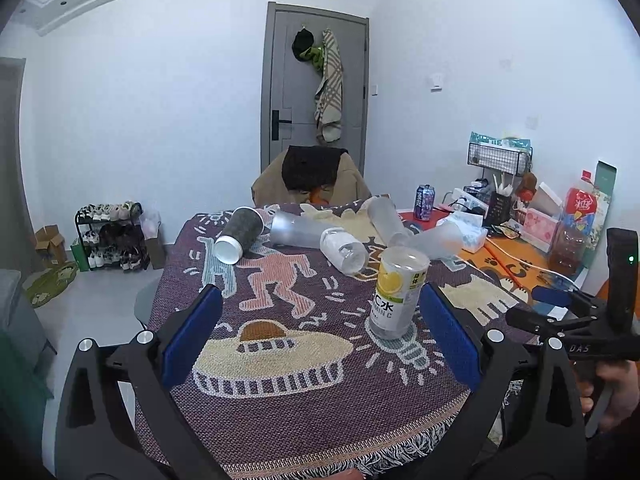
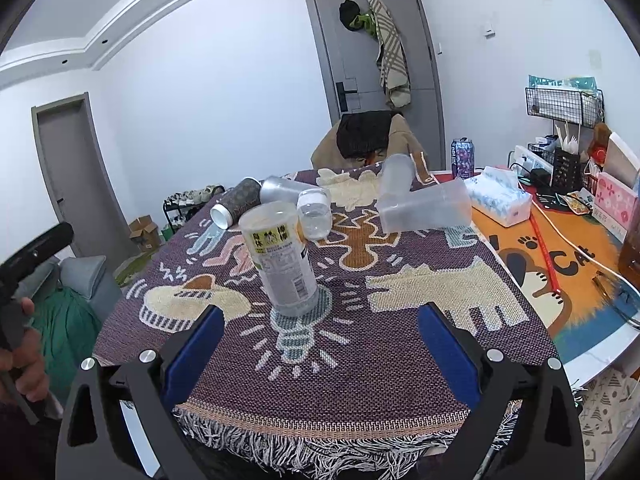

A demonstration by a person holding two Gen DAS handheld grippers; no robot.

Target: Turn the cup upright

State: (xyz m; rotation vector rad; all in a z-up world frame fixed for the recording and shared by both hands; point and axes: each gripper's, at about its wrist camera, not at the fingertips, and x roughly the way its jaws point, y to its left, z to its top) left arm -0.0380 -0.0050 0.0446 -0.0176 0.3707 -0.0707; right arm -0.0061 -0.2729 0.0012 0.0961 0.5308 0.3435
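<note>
A clear cup with a yellow lemon label (image 1: 396,294) stands on end on the patterned cloth (image 1: 280,408), just inside my left gripper's right finger. It also shows in the right wrist view (image 2: 282,260), ahead and left of centre. Several other cups lie on their sides further back: a dark cup with a white lid (image 1: 239,234), a frosted cup (image 1: 298,230), a clear cup (image 1: 343,250) and two frosted cups (image 2: 424,210). My left gripper (image 1: 322,332) is open and empty. My right gripper (image 2: 320,346) is open and empty, short of the labelled cup.
A tissue pack (image 2: 502,196), a purple can (image 2: 463,157), wire baskets (image 2: 564,104), boxes and cables crowd the orange mat (image 2: 560,256) on the right. A chair with clothes (image 1: 312,178) stands behind the table. The cloth's fringe (image 2: 320,444) marks the near edge.
</note>
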